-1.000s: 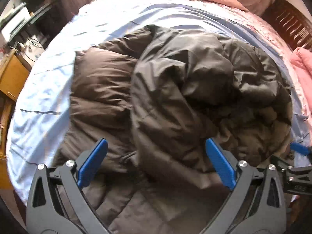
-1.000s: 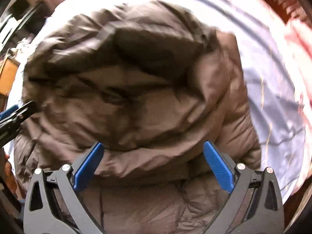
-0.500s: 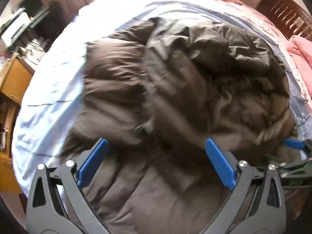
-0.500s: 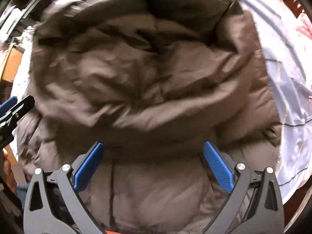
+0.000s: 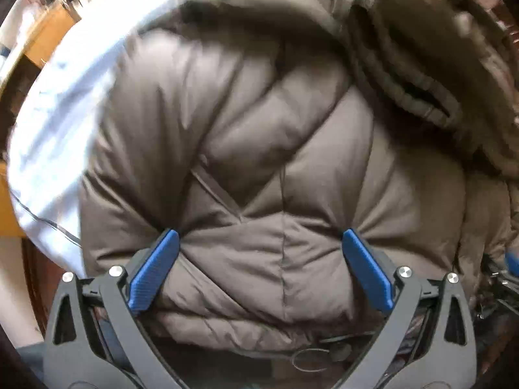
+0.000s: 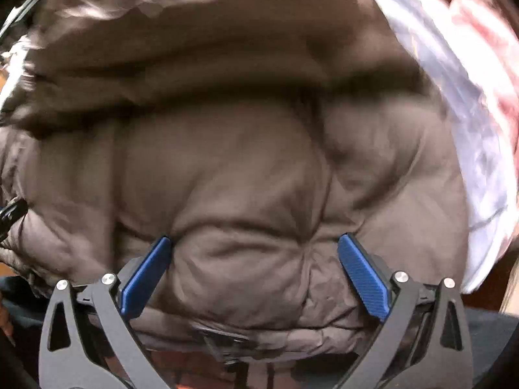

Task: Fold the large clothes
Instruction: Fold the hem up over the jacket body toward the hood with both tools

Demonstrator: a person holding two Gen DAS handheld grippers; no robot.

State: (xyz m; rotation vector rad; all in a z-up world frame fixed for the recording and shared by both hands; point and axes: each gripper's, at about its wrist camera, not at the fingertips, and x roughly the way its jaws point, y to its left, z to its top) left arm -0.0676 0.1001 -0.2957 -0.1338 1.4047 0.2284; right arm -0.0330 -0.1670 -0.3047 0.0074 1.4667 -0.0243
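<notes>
A large brown puffy down jacket lies bunched on the bed and fills both views; it also fills the right wrist view. My left gripper is open, its blue pads pressed into the quilted fabric near the jacket's near edge, with a bulge of fabric between them. My right gripper is open too, its blue pads pushed against the jacket's puffed edge. A ribbed cuff or collar shows at the upper right of the left view. Both views are blurred.
A light blue bed sheet lies under the jacket; it shows at the right in the right wrist view. Wooden furniture stands beyond the bed's left side. A pink quilt lies at the far right.
Both grippers have moved down and forward, close onto the jacket's near edge. The jacket now fills the views and bulges between the open fingers.
</notes>
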